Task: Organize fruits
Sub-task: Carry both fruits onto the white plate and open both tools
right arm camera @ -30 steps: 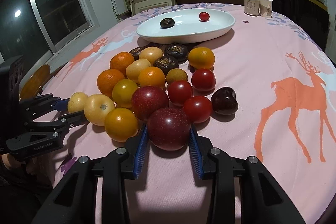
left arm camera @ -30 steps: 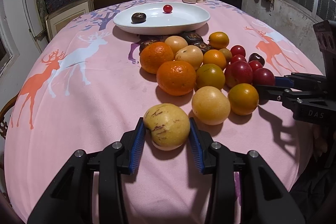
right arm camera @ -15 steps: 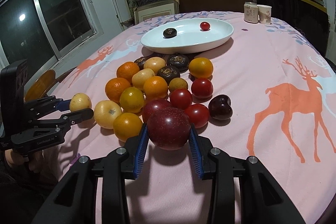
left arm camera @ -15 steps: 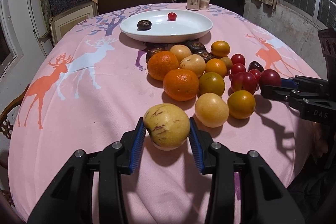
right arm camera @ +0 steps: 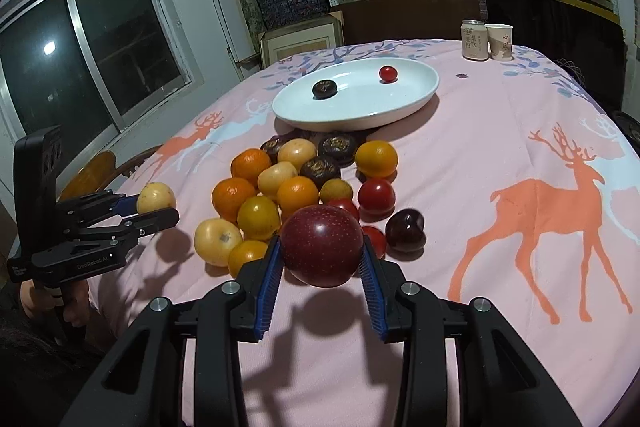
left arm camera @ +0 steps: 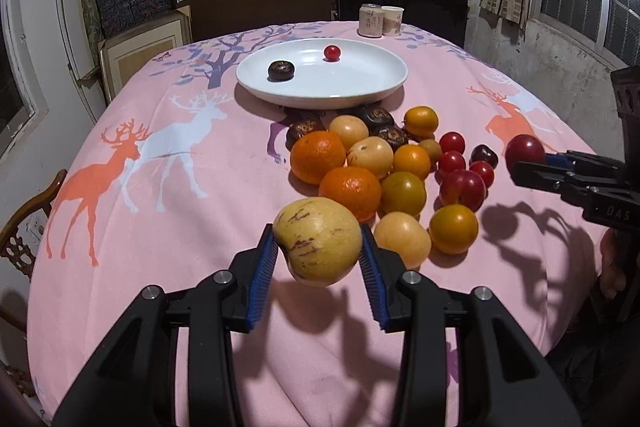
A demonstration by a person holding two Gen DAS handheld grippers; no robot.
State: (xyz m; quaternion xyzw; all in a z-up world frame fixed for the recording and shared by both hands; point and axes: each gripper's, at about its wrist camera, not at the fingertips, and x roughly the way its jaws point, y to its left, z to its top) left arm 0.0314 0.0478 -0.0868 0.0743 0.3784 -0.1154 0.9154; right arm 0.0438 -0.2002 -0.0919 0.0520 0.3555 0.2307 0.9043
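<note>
We clamp the yellow streaked fruit (left arm camera: 318,241) in the left gripper (left arm camera: 318,259) and the dark red plum (right arm camera: 322,245) in the right gripper (right arm camera: 322,265), both clear of the cloth. The white plate (left arm camera: 384,89) lies straight ahead at the far side, beyond the fruit pile (left arm camera: 376,163); neither gripper is clearly nearer.

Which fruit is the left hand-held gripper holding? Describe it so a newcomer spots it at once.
Start at the white oval plate, then come toward the camera past the fruit pile on the pink tablecloth. The left hand-held gripper pinches a pale yellow fruit between blue pads. Unlike the plain neighbours, its skin has dark purple streaks.
</note>
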